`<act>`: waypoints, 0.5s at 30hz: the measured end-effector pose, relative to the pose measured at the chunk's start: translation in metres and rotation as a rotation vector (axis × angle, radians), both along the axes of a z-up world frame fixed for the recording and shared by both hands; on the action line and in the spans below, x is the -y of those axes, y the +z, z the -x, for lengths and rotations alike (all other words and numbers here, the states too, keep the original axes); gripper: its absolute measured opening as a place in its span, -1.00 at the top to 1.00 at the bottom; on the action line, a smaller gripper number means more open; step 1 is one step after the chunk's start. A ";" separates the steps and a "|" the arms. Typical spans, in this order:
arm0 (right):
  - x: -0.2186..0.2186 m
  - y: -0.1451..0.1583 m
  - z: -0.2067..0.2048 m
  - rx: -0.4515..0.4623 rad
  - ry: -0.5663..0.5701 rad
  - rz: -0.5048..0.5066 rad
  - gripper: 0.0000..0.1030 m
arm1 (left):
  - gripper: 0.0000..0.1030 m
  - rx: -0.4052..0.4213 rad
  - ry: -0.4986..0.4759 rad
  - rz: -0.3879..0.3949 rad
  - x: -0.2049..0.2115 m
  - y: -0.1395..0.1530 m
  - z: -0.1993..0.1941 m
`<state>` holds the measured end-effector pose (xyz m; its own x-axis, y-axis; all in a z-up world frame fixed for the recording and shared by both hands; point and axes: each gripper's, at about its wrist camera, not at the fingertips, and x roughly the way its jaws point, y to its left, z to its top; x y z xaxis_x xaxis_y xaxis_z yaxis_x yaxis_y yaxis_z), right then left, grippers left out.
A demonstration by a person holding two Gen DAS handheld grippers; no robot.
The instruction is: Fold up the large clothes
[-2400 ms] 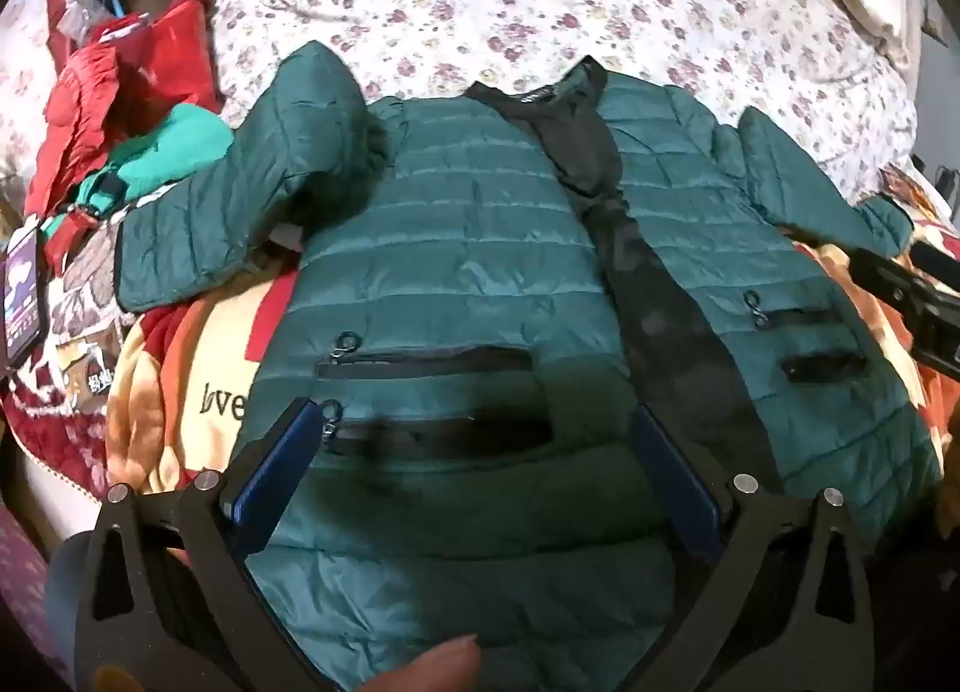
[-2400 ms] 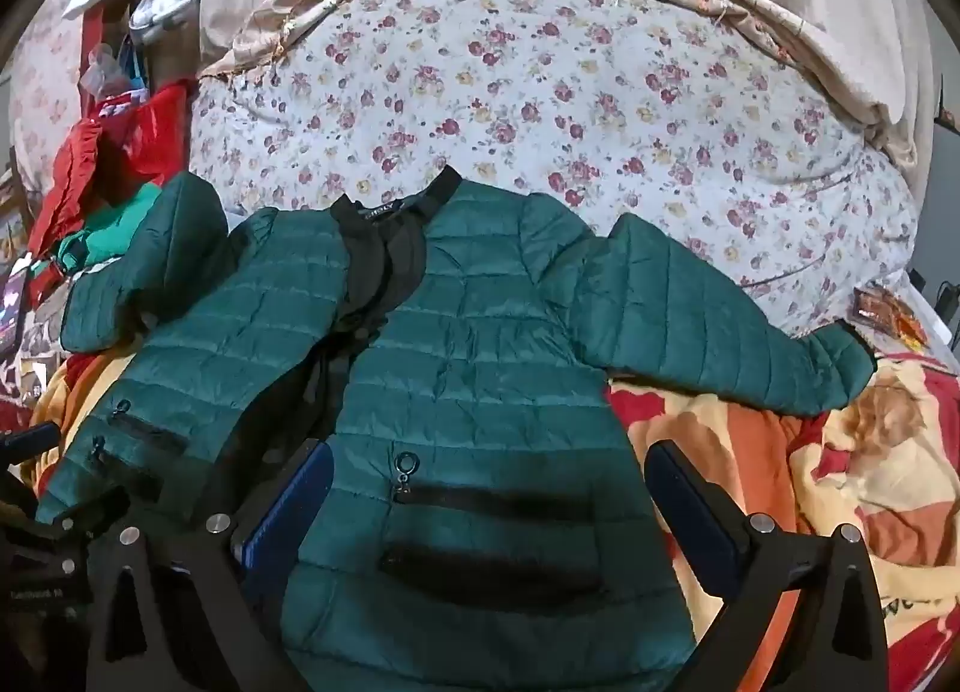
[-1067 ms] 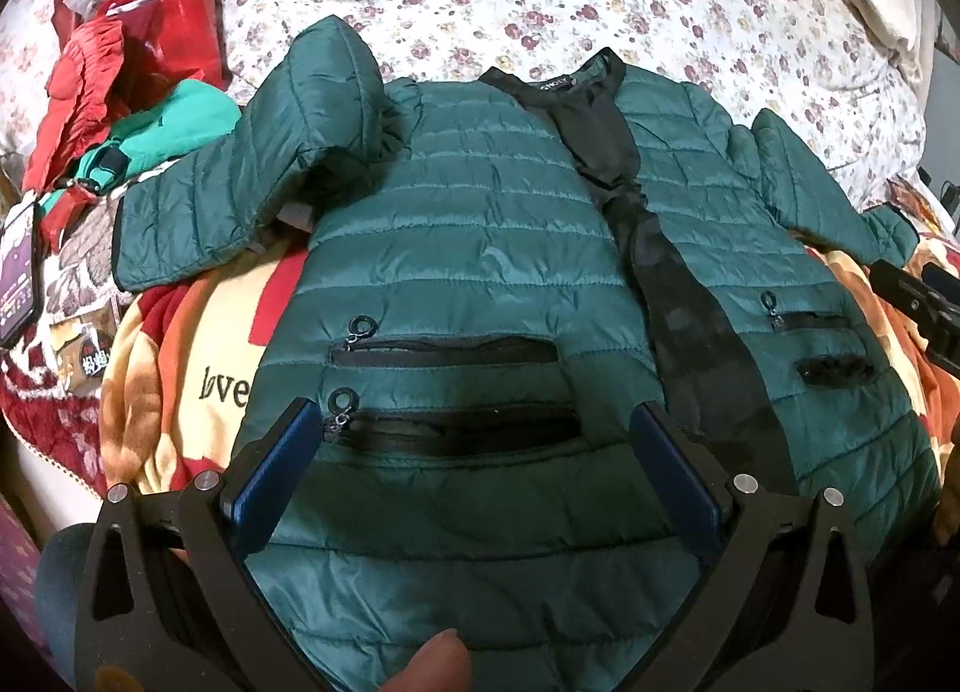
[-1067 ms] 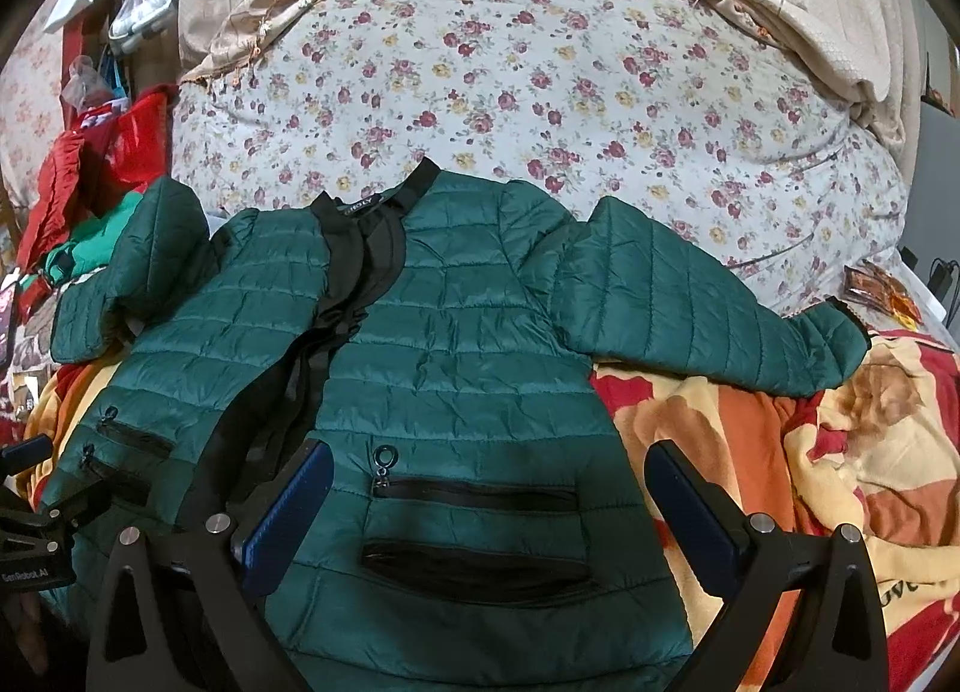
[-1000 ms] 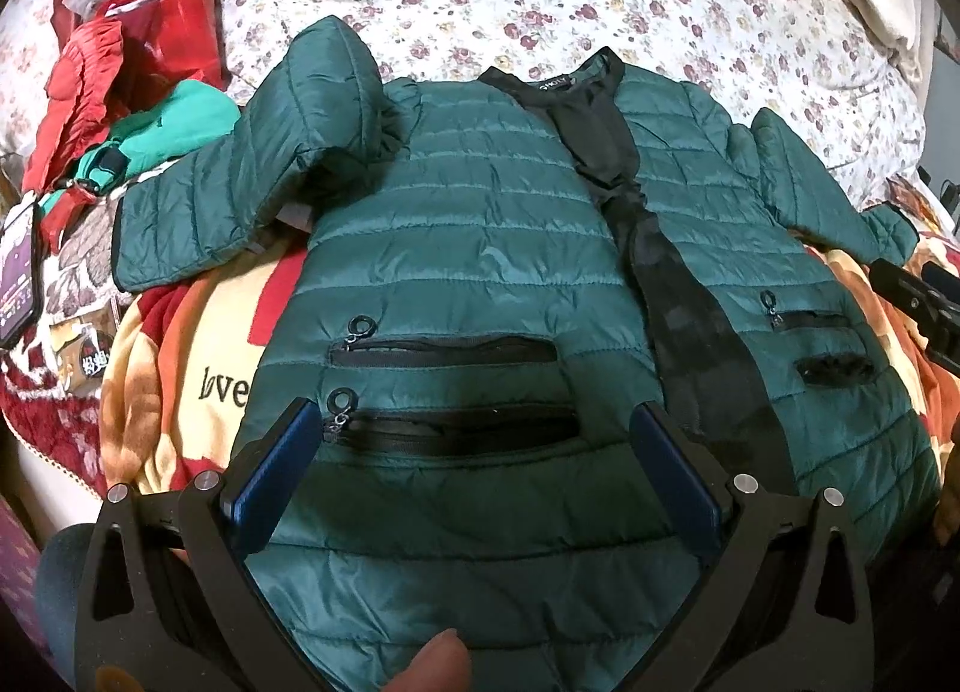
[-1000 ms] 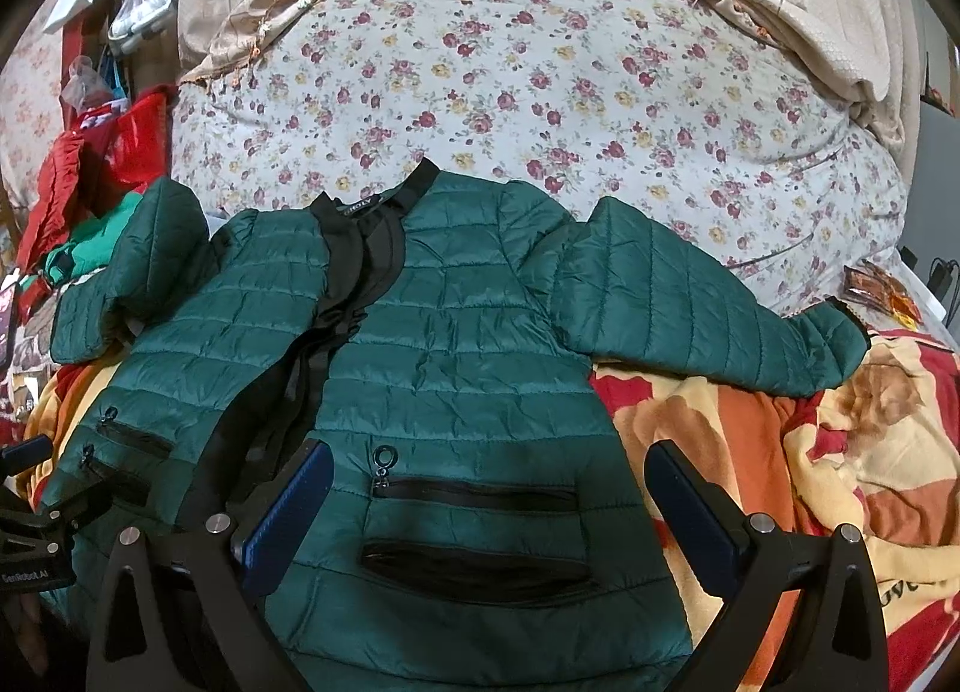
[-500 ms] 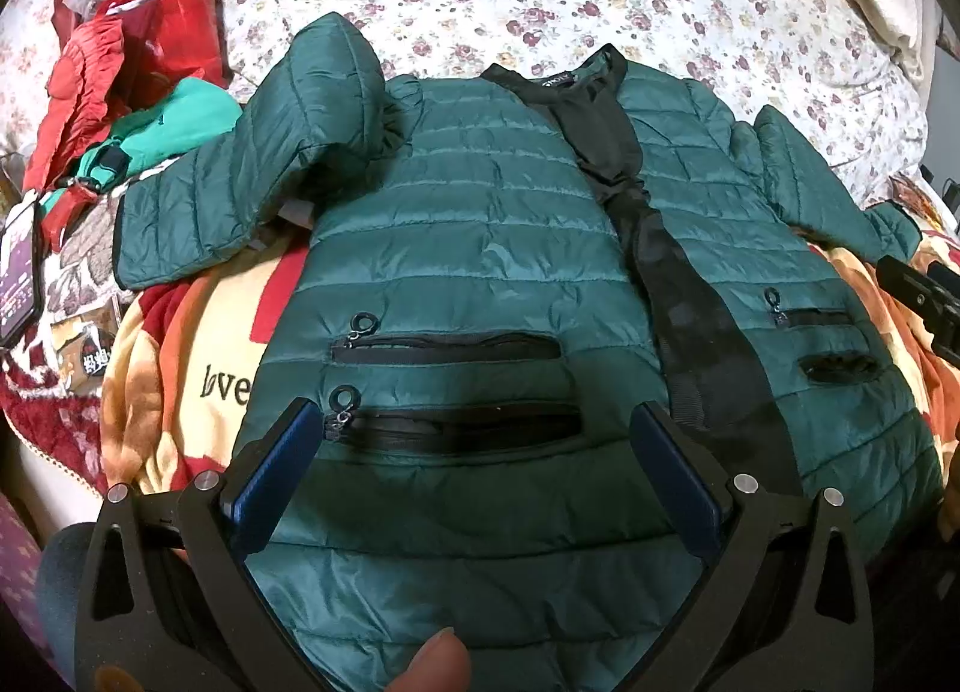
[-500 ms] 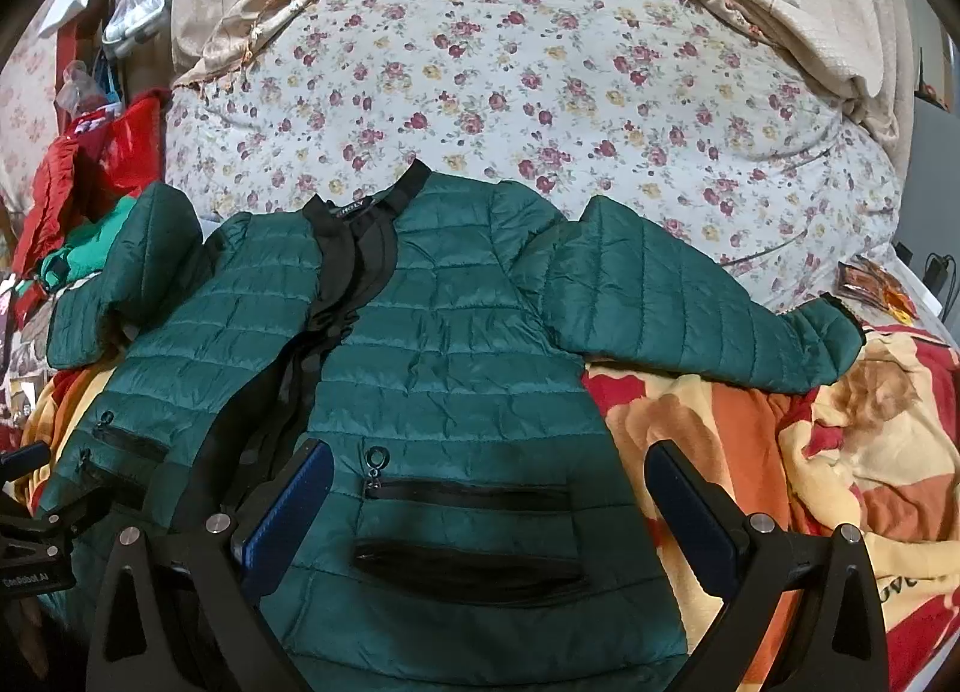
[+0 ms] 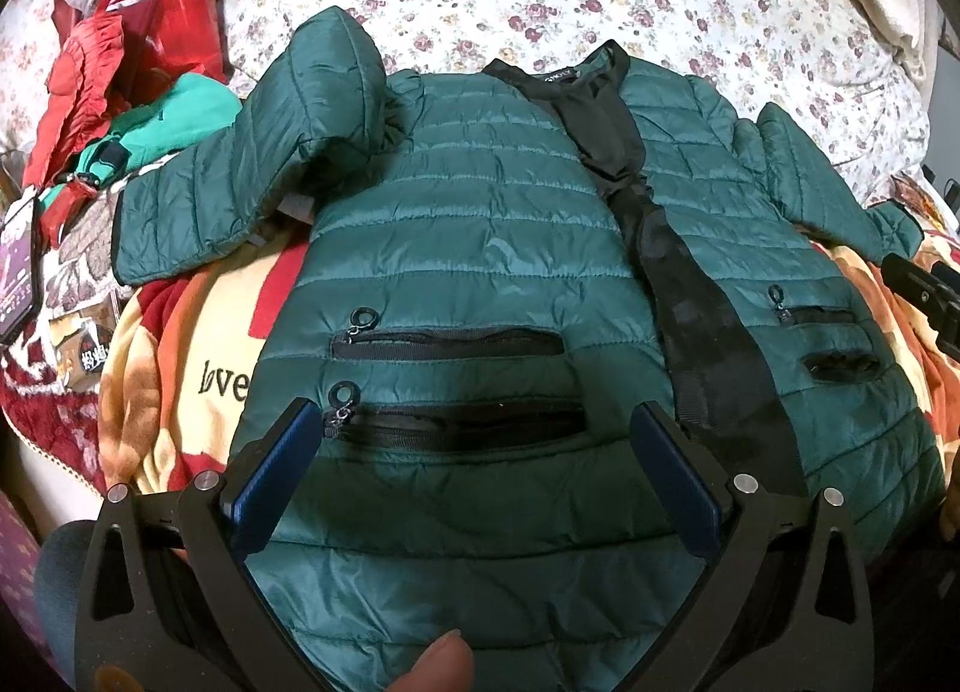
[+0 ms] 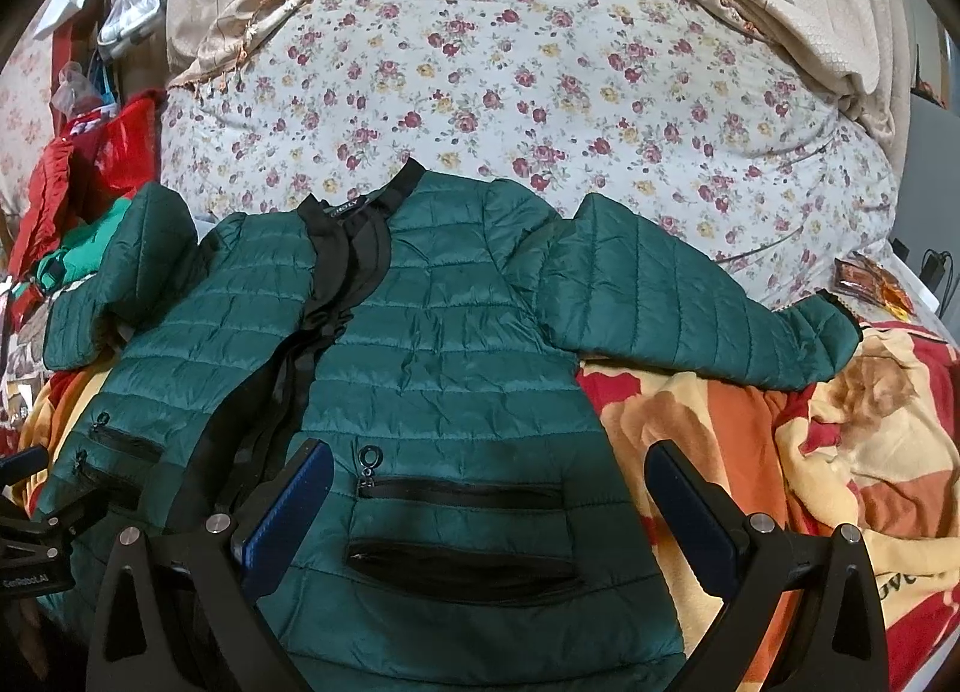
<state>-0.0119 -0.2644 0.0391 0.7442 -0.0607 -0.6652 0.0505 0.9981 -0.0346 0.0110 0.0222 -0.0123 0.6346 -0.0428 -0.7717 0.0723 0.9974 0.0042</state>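
A dark green quilted jacket (image 9: 480,248) lies front up and spread out on the bed, its black zip placket open down the middle. It also shows in the right wrist view (image 10: 444,344). Its left sleeve (image 9: 252,164) is bent at the elbow; its right sleeve (image 10: 690,302) stretches out to the right. My left gripper (image 9: 474,422) is open and empty, just above the jacket's lower left pockets. My right gripper (image 10: 489,464) is open and empty over the lower right pocket.
The jacket rests on an orange, red and cream blanket (image 10: 780,440) and a floral quilt (image 10: 540,80). Red and green clothes (image 9: 120,92) are piled at the left. A phone (image 9: 15,272) lies at the far left edge.
Both grippers have drawn back and up a little, so more of the jacket shows. The jacket has not moved.
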 end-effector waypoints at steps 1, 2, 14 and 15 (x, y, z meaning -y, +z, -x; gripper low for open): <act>0.000 0.000 0.000 -0.001 0.000 0.000 -1.00 | -0.99 0.000 0.000 0.000 0.000 0.000 0.000; 0.000 0.000 0.000 -0.004 0.000 0.001 -1.00 | -0.99 0.000 0.000 -0.001 0.000 -0.001 0.000; 0.001 0.000 -0.001 -0.001 -0.001 0.010 -1.00 | -0.99 -0.003 0.013 0.000 -0.004 -0.004 -0.003; 0.001 0.000 -0.001 -0.001 -0.002 0.010 -1.00 | -0.99 -0.003 0.013 0.001 -0.004 -0.004 -0.003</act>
